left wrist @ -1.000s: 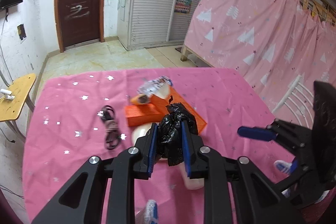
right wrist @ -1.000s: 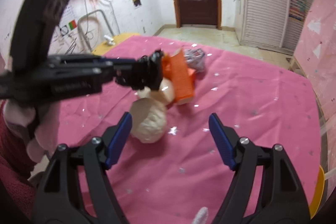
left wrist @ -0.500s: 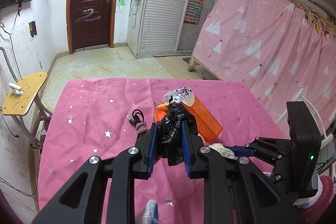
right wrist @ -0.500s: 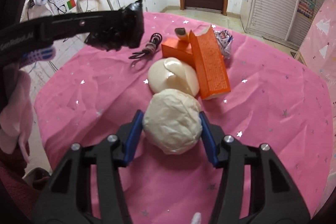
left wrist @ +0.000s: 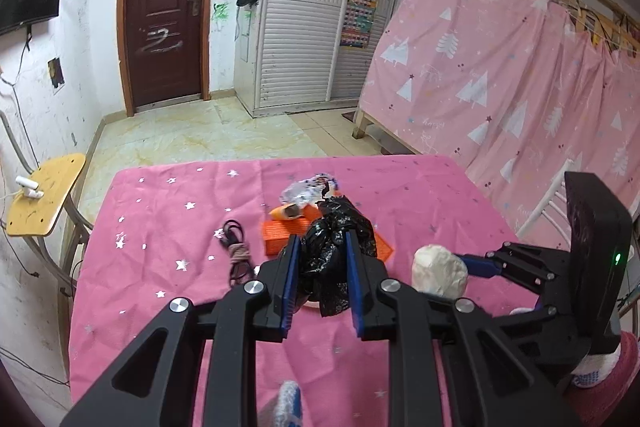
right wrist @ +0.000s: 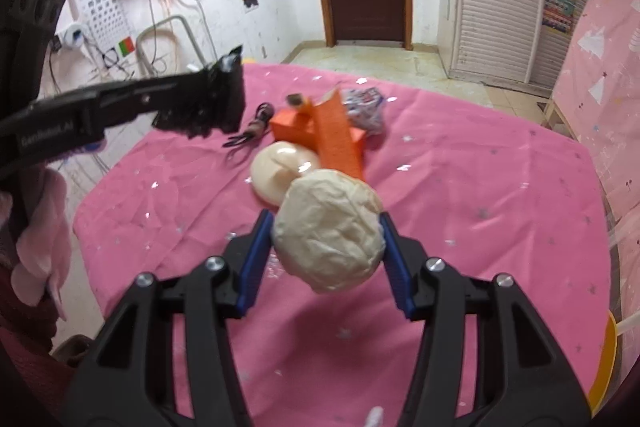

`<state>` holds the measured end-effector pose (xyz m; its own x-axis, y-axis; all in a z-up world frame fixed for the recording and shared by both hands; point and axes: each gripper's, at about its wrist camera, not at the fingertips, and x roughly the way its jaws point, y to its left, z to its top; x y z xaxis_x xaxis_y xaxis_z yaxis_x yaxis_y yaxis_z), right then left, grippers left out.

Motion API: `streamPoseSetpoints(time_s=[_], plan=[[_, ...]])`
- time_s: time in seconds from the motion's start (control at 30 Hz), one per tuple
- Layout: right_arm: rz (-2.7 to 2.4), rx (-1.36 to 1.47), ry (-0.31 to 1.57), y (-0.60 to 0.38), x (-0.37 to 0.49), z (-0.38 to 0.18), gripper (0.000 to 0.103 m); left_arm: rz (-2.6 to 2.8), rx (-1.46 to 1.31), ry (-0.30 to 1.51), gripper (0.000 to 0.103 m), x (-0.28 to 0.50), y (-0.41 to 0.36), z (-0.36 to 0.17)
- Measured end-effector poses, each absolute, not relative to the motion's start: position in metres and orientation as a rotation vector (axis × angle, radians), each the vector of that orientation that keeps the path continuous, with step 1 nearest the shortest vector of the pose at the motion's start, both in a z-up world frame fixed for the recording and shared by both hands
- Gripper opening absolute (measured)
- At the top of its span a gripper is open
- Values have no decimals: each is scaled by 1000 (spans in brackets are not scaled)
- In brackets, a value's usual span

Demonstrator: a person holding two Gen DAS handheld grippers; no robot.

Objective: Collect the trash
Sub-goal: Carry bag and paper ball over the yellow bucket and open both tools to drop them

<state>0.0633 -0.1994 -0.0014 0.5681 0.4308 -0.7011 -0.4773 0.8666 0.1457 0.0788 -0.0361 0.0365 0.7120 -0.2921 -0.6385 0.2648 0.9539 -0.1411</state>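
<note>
Here the left gripper [left wrist: 322, 277] pinched a crumpled black bag [left wrist: 334, 259] between its jaws, held above the table [right wrist: 500, 195], probably as the sack for the trash. The right gripper [right wrist: 326, 239] was clamped on a white paper wad [right wrist: 326, 231], lifted clear of the cloth. Ahead of it lay a second wad [right wrist: 280, 167] and orange boxes [right wrist: 332, 135], uncollected.

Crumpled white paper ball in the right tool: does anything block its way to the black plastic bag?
Nothing visible does. The crumpled white paper ball is lifted off the pink tablecloth; open air separates it from the black plastic bag that the left tool holds.
</note>
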Motion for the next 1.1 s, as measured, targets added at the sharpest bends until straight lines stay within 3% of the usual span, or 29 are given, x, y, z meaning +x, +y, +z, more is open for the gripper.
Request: streamPoseSetpoints(time_s=[0.5, 1.1], plan=[[305, 91, 661, -340, 42, 31, 51, -410, 46, 705, 14, 75, -138, 52], [82, 198, 630, -469, 8, 17, 51, -576, 154, 760, 14, 74, -278, 34]])
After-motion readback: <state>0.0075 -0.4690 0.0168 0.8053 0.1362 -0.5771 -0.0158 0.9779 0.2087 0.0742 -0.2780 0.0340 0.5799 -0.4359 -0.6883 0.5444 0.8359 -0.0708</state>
